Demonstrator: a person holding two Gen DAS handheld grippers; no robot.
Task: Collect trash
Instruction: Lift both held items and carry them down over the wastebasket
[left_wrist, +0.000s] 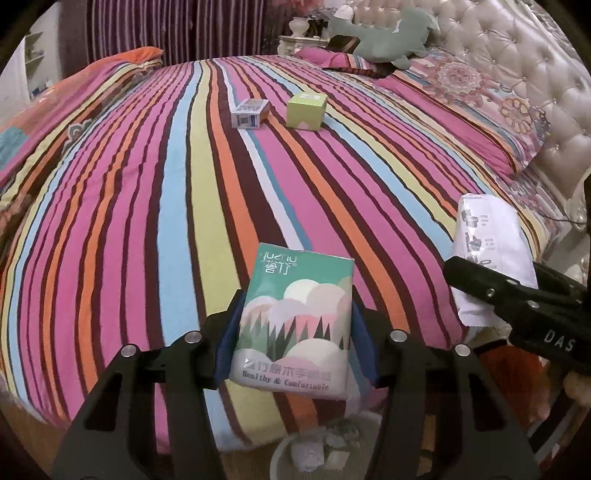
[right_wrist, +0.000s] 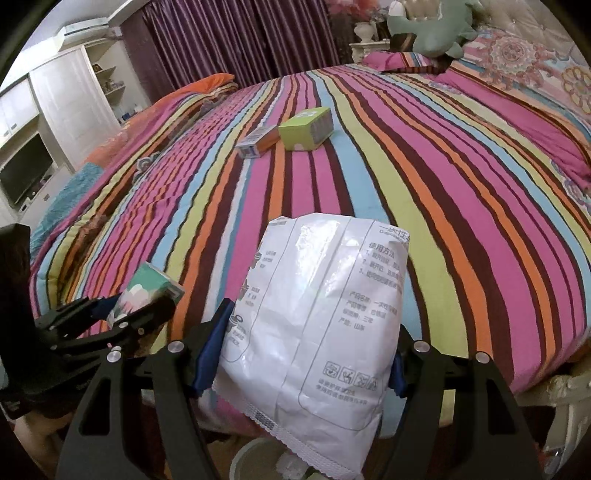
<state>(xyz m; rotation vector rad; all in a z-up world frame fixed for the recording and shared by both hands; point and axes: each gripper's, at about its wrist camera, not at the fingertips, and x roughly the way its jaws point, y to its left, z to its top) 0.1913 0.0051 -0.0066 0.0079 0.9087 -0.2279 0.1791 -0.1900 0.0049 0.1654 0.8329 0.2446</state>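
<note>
Clamped between the left gripper's (left_wrist: 293, 332) blue pads, a tissue pack (left_wrist: 295, 325) hangs over the bin (left_wrist: 295, 454) at the bed's edge; released early, it could miss.

From the right wrist, the right gripper (right_wrist: 303, 354) squeezes a white packet (right_wrist: 317, 317); slick plastic may slip. Two boxes (right_wrist: 304, 127) remain on the bed (right_wrist: 443, 221).

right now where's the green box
In the left wrist view the green box sits on the striped bedspread toward the far side, just right of the small blue-and-white box, clear of both grippers.
</note>
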